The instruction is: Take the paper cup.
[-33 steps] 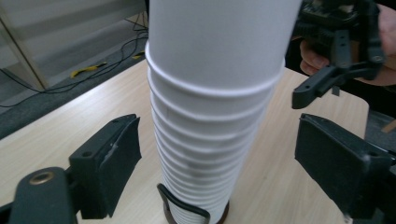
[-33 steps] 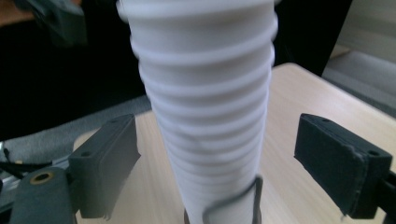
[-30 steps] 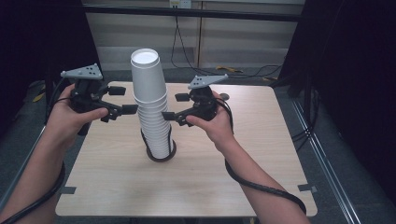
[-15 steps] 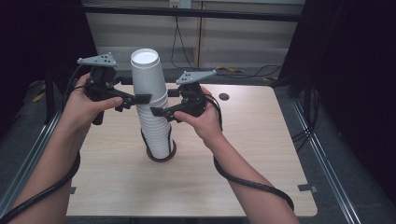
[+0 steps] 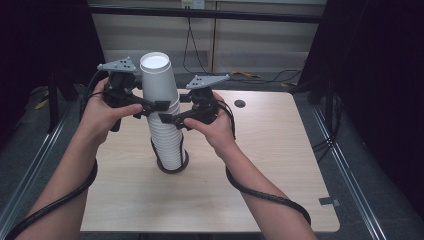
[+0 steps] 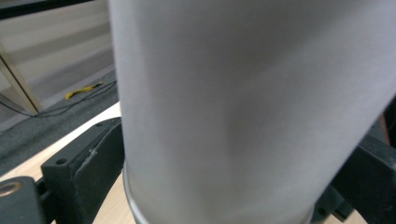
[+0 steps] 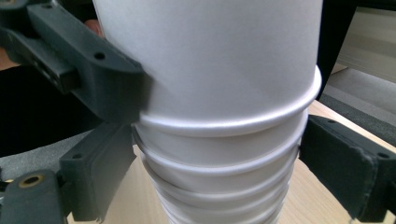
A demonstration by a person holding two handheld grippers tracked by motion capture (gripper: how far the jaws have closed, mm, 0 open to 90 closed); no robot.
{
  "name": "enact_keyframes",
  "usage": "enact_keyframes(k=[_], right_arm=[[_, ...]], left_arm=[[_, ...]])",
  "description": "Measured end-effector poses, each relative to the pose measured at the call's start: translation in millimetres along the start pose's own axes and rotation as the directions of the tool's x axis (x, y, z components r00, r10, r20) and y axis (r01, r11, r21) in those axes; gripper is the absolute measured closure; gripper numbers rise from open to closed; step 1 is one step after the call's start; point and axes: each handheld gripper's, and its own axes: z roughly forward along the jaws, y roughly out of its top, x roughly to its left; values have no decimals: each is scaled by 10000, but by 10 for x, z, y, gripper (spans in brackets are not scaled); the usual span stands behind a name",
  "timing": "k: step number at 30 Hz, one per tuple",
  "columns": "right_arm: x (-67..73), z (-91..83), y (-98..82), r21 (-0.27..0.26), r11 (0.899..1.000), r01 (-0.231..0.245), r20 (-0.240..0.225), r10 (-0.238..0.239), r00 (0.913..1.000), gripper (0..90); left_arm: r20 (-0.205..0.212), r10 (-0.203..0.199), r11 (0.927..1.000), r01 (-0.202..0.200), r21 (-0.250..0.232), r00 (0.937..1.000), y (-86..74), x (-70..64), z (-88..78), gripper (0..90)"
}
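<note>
My left claw grips the top cup, and my right claw, just opening, sits loose around the stack of cups.

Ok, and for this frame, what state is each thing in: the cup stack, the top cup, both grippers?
cup stack: upside down, upright on the table, leaning slightly.
top cup: still nested on the stack, between the left jaws.
left gripper: around the top cup, grip unclear.
right gripper: jaws just opened, straddling the stack's rims, a gap at one pad.
</note>
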Motion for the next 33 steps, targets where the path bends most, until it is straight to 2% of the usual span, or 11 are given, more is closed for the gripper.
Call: enact_keyframes(k=[8,12,16,19,21,24,27,30,33], right_arm=[[13,7,-8,-46,10000,15,124,-14,9999,96],[17,15,5,43,10000,36,131,-37,9999,95],[15,21,2,13,10000,96,155,-96,9998,96],[16,22,-1,0,9999,107,157,-107,9998,95],[17,22,3,37,9999,118,144,-119,9998,95],[15,23,5,32,9999,136,137,-136,9998,95],[16,19,4,73,9998,204,130,-205,9997,97],[17,18,7,119,9997,221,142,-223,9997,98],[16,19,9,137,9996,245,124,-247,9996,98]], left_arm=[[-156,163,9999,-163,0,9997,9,-21,23,49],[-297,105,9999,-105,27,9995,35,-34,13,58],[-347,-5,9994,-7,-356,9994,84,-40,-22,72],[-359,-76,9992,62,-391,9993,136,-48,-55,82],[-403,-7,9995,-6,-311,9992,150,-48,-62,85],[-376,-161,9997,154,-178,9992,187,-52,-77,88],[-386,-87,9998,81,-157,9992,215,-57,-108,93],[-377,-240,9995,231,-236,9990,238,-49,-145,96],[-405,-205,9994,193,-288,9990,266,-51,-177,98]])
